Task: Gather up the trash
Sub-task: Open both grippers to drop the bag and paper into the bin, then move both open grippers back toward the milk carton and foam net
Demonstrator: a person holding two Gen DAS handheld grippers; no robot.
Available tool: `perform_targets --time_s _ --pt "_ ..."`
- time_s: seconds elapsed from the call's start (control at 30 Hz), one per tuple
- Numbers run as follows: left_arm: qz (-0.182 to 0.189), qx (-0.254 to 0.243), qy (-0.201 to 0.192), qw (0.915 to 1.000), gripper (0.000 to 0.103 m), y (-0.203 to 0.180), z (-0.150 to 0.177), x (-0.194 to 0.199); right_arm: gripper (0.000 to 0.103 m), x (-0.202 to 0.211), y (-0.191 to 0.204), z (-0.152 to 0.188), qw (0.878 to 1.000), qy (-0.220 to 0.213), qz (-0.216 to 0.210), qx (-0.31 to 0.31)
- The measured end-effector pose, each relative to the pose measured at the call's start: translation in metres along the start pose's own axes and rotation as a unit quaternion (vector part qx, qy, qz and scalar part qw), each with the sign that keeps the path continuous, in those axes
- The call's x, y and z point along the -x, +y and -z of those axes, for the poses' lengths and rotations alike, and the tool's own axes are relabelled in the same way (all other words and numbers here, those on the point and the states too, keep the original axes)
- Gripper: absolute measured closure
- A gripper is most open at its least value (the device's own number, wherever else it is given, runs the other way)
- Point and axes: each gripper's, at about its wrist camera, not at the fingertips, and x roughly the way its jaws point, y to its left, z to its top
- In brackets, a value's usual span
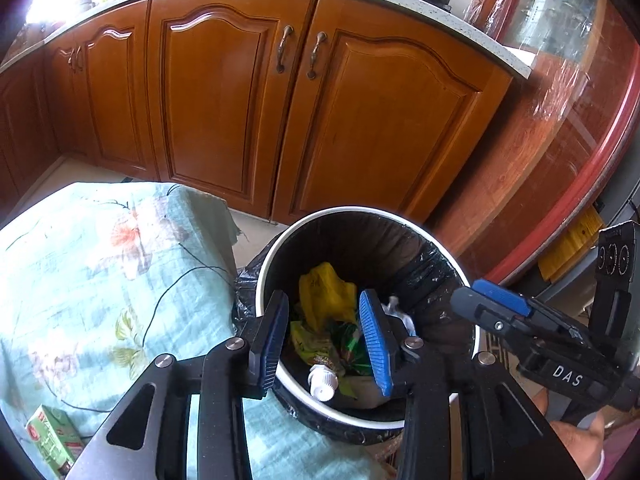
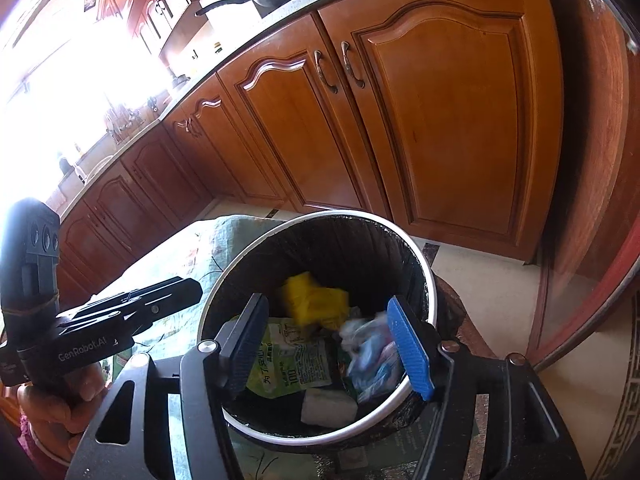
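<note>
Blue-padded, my left tongs (image 1: 324, 340) hang spread and empty over the bin (image 1: 440, 240), trash (image 1: 326, 292) inside; the green box (image 1: 52, 440) remains on the bench (image 1: 100, 260). From the right view, my right tongs (image 2: 332, 348) gape empty above a blurred wrapper (image 2: 370, 348); reaching carelessly could snag the liner (image 2: 340, 248).

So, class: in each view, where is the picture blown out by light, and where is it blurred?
Left wrist view: glare whitens the counter corner at upper left; the bin contents look sharp. Right wrist view: the window at left is blown out to white, and a blue-white wrapper over the bin is smeared by motion blur; both views bend the cabinets fisheye-style.
</note>
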Motion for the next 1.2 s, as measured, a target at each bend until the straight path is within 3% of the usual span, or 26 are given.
perform_targets --time_s 0.1,0.3,0.37,0.47,0.87,1.2 --pt "0.000 0.005 -0.001 1.0000 0.065 0.004 0.005 0.005 0.039 0.003 -0.001 0.001 1.000 -0.002 0.000 -0.004" --pt "0.002 0.020 -0.009 0.9998 0.058 0.014 0.027 0.029 0.023 0.013 0.007 0.010 1.000 -0.008 -0.009 -0.007" --pt "-0.002 0.031 -0.012 0.9994 0.054 0.021 0.037 0.040 0.011 0.018 0.011 0.016 1.000 -0.012 -0.012 -0.008" --pt "0.003 0.055 -0.015 0.9984 0.053 0.036 0.055 0.056 0.004 0.028 0.021 0.028 0.999 -0.026 -0.024 -0.015" --pt "-0.033 0.099 -0.052 0.9932 0.045 0.086 0.120 0.144 0.003 0.038 0.079 0.073 0.998 -0.010 -0.058 0.007" --pt "-0.095 0.171 -0.057 0.9790 0.041 0.144 0.182 0.203 0.003 0.025 0.136 0.102 0.993 0.024 -0.100 0.054"
